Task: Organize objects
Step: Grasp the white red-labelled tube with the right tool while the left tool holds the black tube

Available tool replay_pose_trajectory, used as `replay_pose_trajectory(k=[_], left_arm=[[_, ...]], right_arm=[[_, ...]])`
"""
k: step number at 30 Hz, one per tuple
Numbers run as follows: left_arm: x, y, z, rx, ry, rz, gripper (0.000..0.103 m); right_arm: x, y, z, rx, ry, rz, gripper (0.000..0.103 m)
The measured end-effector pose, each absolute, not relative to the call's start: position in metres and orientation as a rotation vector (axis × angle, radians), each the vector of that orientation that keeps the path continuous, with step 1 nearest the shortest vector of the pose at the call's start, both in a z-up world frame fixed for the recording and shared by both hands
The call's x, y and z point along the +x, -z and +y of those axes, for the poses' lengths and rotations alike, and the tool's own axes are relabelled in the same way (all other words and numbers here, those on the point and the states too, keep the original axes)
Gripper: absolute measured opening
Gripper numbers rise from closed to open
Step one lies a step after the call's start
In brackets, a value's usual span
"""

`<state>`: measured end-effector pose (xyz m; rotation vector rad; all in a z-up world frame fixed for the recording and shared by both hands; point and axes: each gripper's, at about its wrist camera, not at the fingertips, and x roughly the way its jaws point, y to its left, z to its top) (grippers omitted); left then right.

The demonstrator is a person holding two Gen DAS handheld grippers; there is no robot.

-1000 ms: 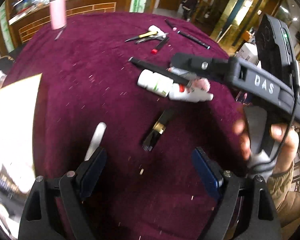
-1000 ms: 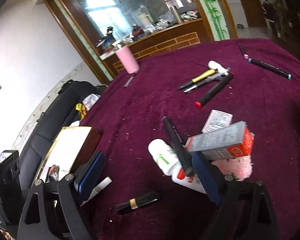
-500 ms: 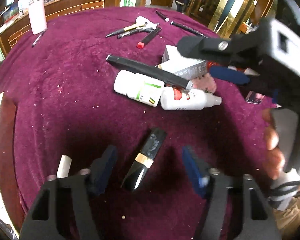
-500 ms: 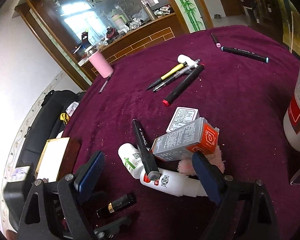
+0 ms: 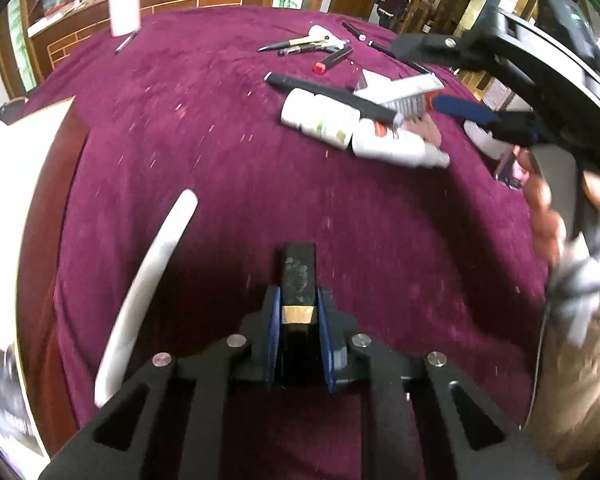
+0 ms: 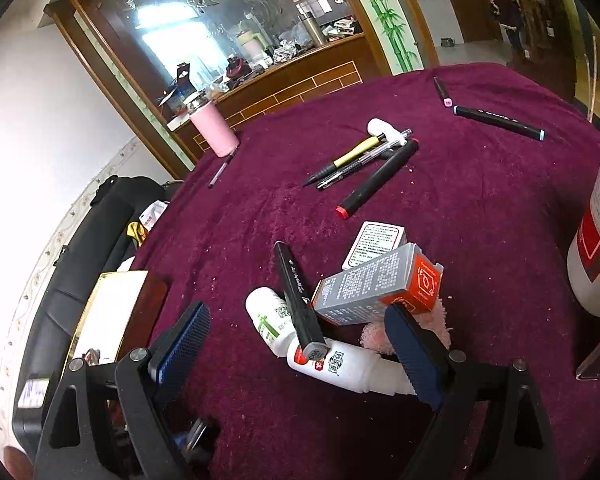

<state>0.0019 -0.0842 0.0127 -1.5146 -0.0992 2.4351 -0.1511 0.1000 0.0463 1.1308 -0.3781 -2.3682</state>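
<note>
Left gripper, nearest the lens: a second before, its jaws stood wide above the black tube with a gold band; here they had closed on it, so the pick was judged complete and transfer could follow. A white stick lay just left of them. Right gripper: jaws wide apart, holding nothing, hovering over the pile ahead, where a black marker crossed two white bottles.
</note>
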Motion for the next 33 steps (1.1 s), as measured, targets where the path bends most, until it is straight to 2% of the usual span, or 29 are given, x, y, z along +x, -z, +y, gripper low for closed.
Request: replay_pose_trajectory(k=[4, 7, 10, 15, 17, 19, 22, 25, 29, 33], left_arm=[[0.017, -0.013, -0.097, -1.509, -2.432, -0.139, 0.018], [0.019, -0.012, -0.103, -1.493, -2.428, -0.189, 0.018], [0.020, -0.012, -0.099, -1.487, -2.444, -0.159, 0.018], [0.019, -0.013, -0.098, -1.496, -2.449, -0.146, 0.018], [0.019, -0.013, -0.098, -1.500, -2.452, -0.146, 0.018], [0.020, -0.014, -0.095, -1.497, -2.461, -0.124, 0.018], [0.020, -0.014, -0.094, -1.494, -2.469, -0.117, 0.018], [0.020, -0.014, -0.094, -1.493, -2.469, -0.115, 0.018], [0.020, -0.013, -0.094, -1.493, -2.471, -0.113, 0.018], [0.020, -0.012, -0.092, -1.494, -2.479, -0.108, 0.018]], right_arm=[[-0.148, -0.046, 0.098, 1.162, 2.331, -0.305, 0.092], [-0.135, -0.046, 0.088, 1.144, 2.326, -0.127, 0.092], [-0.128, -0.039, 0.079, 1.164, 2.311, 0.071, 0.092], [-0.133, -0.031, 0.068, 1.167, 2.244, 0.275, 0.091], [-0.136, -0.024, 0.062, 1.163, 2.210, 0.322, 0.084], [-0.138, -0.016, 0.055, 1.166, 2.184, 0.384, 0.071], [-0.146, 0.002, 0.056, 1.235, 2.178, 0.369, 0.058], [-0.149, 0.002, 0.064, 1.237, 2.201, 0.282, 0.050], [-0.151, 0.002, 0.067, 1.259, 2.232, 0.205, 0.046], [-0.150, 0.002, 0.073, 1.246, 2.259, 0.145, 0.037]])
